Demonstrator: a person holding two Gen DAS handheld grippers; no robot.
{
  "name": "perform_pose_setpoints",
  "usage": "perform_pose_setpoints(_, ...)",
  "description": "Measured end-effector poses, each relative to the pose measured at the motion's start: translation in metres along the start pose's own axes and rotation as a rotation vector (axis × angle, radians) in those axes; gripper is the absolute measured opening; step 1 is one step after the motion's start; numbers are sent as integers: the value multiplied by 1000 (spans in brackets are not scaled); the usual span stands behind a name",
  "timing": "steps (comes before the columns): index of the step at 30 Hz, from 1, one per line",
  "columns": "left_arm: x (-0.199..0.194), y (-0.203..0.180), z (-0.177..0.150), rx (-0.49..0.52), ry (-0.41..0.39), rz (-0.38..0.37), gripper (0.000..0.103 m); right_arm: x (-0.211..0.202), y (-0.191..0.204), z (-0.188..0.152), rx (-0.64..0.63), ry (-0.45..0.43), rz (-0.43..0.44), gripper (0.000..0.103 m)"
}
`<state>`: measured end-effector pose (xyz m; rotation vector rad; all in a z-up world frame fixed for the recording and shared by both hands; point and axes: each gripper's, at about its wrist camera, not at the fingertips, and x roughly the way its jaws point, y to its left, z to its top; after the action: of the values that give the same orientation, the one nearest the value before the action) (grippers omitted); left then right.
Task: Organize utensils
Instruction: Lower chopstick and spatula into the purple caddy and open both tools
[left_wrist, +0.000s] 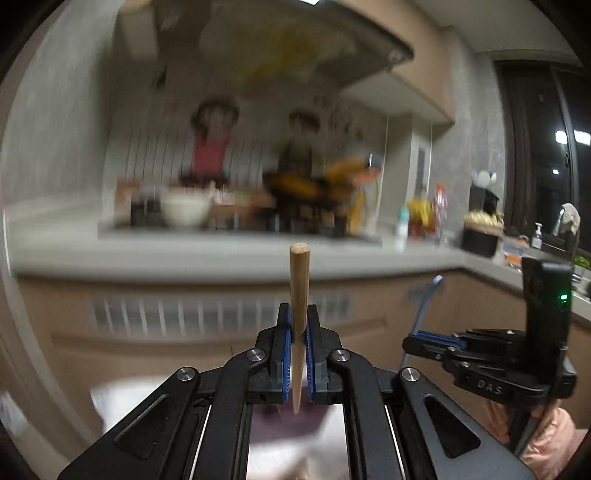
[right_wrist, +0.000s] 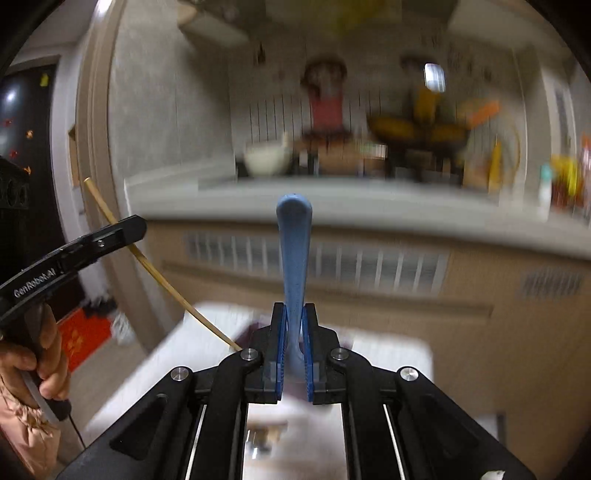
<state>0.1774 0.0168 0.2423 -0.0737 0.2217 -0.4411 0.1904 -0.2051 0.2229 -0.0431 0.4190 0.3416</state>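
Note:
My left gripper (left_wrist: 299, 317) is shut on a wooden chopstick (left_wrist: 300, 280) that stands upright between the blue pads, its blunt end up. My right gripper (right_wrist: 294, 314) is shut on a blue utensil handle (right_wrist: 294, 251), also upright; its working end is hidden below the jaws. In the left wrist view the right gripper (left_wrist: 428, 338) is at the lower right with the blue handle (left_wrist: 424, 306) sticking up. In the right wrist view the left gripper (right_wrist: 125, 229) is at the left with the chopstick (right_wrist: 155, 273) slanting through it. Both grippers are held in the air.
A grey kitchen counter (left_wrist: 221, 254) runs across ahead, blurred, with a white bowl (left_wrist: 186, 208), bottles (left_wrist: 437, 206) and a stove area. Cabinet fronts lie below it. A white surface (right_wrist: 207, 350) lies under the grippers. A door frame (right_wrist: 92, 147) is at the left.

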Motion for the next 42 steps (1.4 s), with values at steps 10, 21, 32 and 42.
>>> perform_pose_setpoints(10, 62, 21, 30, 12, -11, 39, 7, 63, -19, 29, 29, 39, -25, 8)
perform_pose_setpoints(21, 160, 59, -52, -79, 147, 49, 7, 184, -33, -77, 87, 334, -49, 8)
perform_pose_setpoints(32, 195, 82, -133, -191, 344, 87, 9, 198, -21, -125, 45, 418, -29, 8)
perform_pose_setpoints(42, 137, 102, -169, -295, 400, 151, 48, 148, -5, -130, -68, 335, -85, 42)
